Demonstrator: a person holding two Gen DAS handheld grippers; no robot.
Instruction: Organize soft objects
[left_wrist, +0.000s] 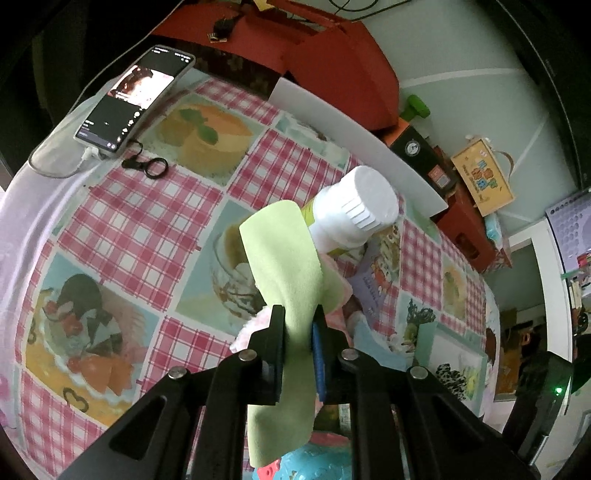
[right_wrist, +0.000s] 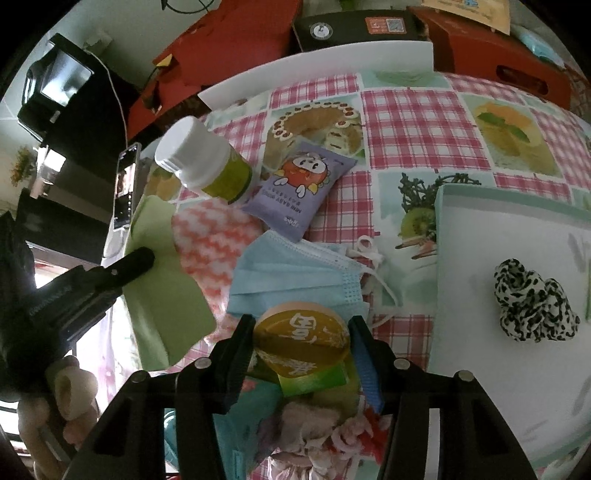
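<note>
My left gripper is shut on a light green cloth and holds it above the checked tablecloth; it also shows in the right wrist view, with the left gripper's finger on it. My right gripper has its jaws on either side of a round orange-lidded container; I cannot tell if they press it. A pink-and-white cloth, a blue face mask and a black-and-white spotted scrunchie on a pale tray lie ahead.
A white-capped bottle lies tilted by the green cloth. A purple snack packet lies by the bottle. A phone and a key ring lie at the far left. Red boxes line the table's far edge.
</note>
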